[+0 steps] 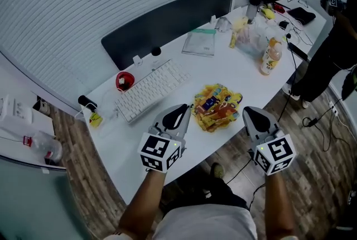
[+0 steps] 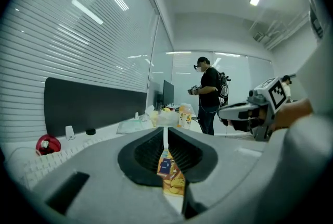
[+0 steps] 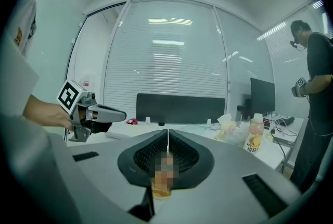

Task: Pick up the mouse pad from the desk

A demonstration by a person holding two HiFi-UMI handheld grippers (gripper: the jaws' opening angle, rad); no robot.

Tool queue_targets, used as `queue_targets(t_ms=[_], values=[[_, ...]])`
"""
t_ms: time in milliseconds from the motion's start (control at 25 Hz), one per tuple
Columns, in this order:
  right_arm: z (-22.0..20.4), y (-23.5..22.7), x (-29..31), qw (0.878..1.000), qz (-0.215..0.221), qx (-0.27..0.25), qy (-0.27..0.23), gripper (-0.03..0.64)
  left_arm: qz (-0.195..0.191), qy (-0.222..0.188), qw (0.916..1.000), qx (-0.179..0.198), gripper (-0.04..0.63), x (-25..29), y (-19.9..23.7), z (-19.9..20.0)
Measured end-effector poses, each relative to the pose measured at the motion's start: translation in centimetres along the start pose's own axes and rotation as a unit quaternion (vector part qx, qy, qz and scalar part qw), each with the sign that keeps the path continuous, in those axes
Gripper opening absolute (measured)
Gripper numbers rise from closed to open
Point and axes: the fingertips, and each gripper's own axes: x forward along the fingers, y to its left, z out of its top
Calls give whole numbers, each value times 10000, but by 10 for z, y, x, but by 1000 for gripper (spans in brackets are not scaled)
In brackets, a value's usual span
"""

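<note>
Mouse pad [image 1: 216,108] is seen lower centre of the head view, flat on the desk [image 1: 223,68] near its front edge, between both grippers. Left gripper [image 1: 179,113] and right gripper [image 1: 252,117] are pressed together, nothing pinched. Jaws should be spread first, then a pad edge approached low and pinched.

White keyboard [image 1: 152,91], 1 juice bottle [image 1: 270,58], perhaps a red mouse [image 1: 124,81].
</note>
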Motion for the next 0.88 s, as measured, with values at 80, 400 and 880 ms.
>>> queue_targets(t_ms=[80, 400, 880], values=[[-9, -6, 8, 9999, 63, -36, 128, 14, 107, 169, 9998, -46, 20, 6, 5, -7], [-48, -42, 39, 9974, 334, -63, 633, 15, 433, 846, 9946, -425, 126, 40, 11, -39], [-124, -84, 86, 9750, 1001, 25, 1982, 225, 990, 2169, 9644, -1142, 281, 84, 23, -108]])
